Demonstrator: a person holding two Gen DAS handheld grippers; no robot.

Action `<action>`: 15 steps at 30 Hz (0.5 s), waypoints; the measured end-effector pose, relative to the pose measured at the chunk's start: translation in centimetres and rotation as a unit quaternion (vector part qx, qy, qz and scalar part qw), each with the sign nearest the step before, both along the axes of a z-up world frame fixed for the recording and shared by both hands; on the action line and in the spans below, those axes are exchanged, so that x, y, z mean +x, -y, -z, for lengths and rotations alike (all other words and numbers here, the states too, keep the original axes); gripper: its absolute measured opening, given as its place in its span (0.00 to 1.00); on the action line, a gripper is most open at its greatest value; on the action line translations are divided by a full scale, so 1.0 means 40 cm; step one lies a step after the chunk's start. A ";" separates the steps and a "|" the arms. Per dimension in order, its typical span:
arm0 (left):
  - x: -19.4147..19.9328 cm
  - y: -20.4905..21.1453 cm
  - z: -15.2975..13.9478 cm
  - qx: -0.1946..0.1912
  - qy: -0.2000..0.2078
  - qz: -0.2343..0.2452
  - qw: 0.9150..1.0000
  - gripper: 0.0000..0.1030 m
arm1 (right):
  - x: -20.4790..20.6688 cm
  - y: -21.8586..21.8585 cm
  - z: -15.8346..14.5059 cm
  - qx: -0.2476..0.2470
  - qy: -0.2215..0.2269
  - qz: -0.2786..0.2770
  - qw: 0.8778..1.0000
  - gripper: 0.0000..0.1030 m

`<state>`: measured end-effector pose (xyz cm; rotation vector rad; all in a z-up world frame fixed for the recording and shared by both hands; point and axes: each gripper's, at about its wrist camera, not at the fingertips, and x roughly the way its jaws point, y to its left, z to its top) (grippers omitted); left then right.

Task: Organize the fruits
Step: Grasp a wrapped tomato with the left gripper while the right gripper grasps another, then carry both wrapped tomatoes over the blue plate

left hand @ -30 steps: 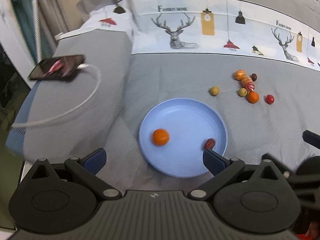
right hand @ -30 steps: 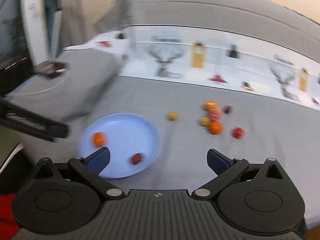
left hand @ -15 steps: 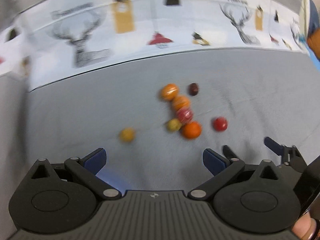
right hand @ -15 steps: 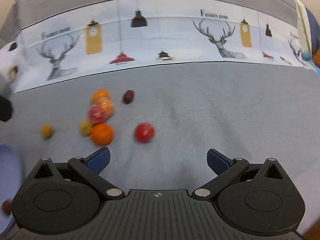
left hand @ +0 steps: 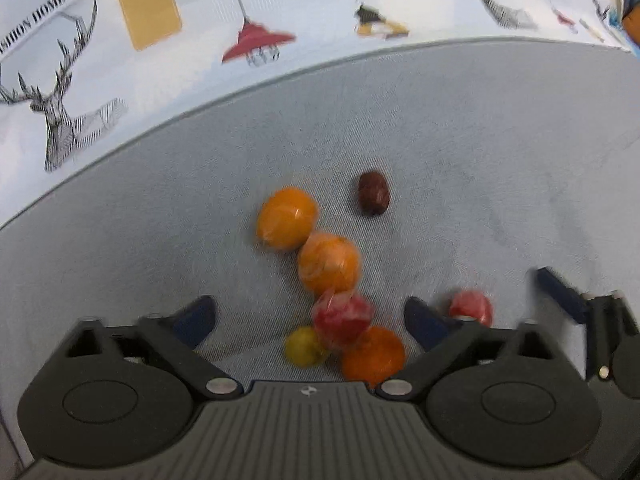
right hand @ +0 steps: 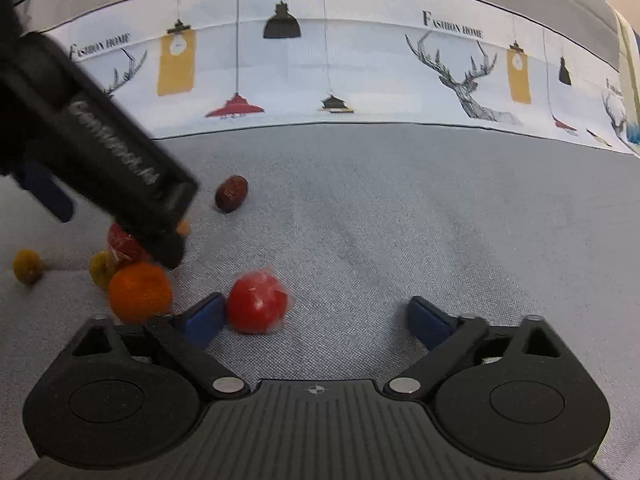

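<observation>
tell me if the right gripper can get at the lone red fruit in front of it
Probably yes. The red fruit lies apart from the cluster, just inside the right gripper, beside its left pad, with bare grey cloth around it. The jaws have just been closing but do not clamp it yet.

Left gripper (left hand: 308, 316): points steeply down; both blue-padded fingers (left hand: 196, 314) in view, spread apart, pads pressing on nothing.
Left jaws: have just been closing from their widest; fruit lies in the gap between them, none gripped.
Right gripper (right hand: 316, 316): tilted down at a shallower slant; fingers (right hand: 204, 318) apart, the left pad just beside a red fruit, contact unclear.
Right jaws: have just been closing from full width; nothing clamped.
Relation: left gripper's black body crosses the upper left of the right wrist view; right gripper's finger shows at the right edge of the left wrist view.
</observation>
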<state>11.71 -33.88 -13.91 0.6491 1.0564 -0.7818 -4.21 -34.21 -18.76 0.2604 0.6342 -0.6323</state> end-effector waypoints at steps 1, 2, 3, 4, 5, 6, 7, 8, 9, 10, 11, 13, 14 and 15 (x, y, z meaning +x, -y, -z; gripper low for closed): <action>-0.004 0.002 -0.005 0.003 0.000 0.005 1.000 0.42 | -0.003 -0.004 -0.006 -0.002 0.007 -0.008 1.000 0.56; -0.007 0.004 -0.008 0.009 -0.012 0.013 1.000 0.31 | -0.004 -0.008 -0.011 -0.006 0.012 -0.017 1.000 0.31; -0.012 -0.001 -0.016 0.008 -0.013 0.010 1.000 0.31 | -0.003 -0.012 -0.013 -0.009 0.012 -0.023 1.000 0.29; -0.017 -0.009 -0.027 -0.001 -0.006 0.009 1.000 0.31 | -0.003 -0.013 -0.014 -0.012 0.011 -0.024 1.000 0.29; -0.022 -0.014 -0.037 -0.007 0.003 0.013 1.000 0.31 | -0.005 -0.010 -0.016 -0.009 0.013 -0.022 1.000 0.29; -0.025 -0.019 -0.047 -0.011 0.010 0.016 1.000 0.31 | -0.008 -0.006 -0.018 -0.007 0.017 -0.019 1.000 0.29; -0.025 -0.028 -0.060 -0.014 0.014 0.014 1.000 0.31 | -0.011 -0.003 -0.020 -0.012 0.018 -0.009 1.000 0.29; -0.028 -0.036 -0.074 -0.017 0.015 0.011 1.000 0.31 | -0.015 0.002 -0.022 -0.019 0.018 0.003 1.000 0.29; -0.026 -0.052 -0.092 -0.023 0.018 0.008 1.000 0.31 | -0.022 0.010 -0.026 -0.022 0.021 0.017 0.999 0.29; -0.029 -0.065 -0.109 -0.026 0.024 0.006 0.999 0.31 | -0.028 0.018 -0.028 -0.023 0.024 0.029 0.999 0.29; -0.030 -0.087 -0.130 -0.030 0.035 0.002 0.999 0.31 | -0.036 0.025 -0.031 -0.027 0.025 0.044 0.998 0.29; -0.036 -0.129 -0.172 -0.032 0.053 -0.008 0.998 0.31 | -0.051 0.036 -0.037 -0.035 0.025 0.063 0.997 0.29; -0.040 -0.158 -0.191 -0.032 0.061 -0.016 0.998 0.31 | -0.062 0.040 -0.043 -0.038 0.025 0.070 0.996 0.29; -0.044 -0.186 -0.210 -0.031 0.065 -0.024 0.997 0.31 | -0.072 0.040 -0.053 -0.041 0.026 0.075 0.996 0.29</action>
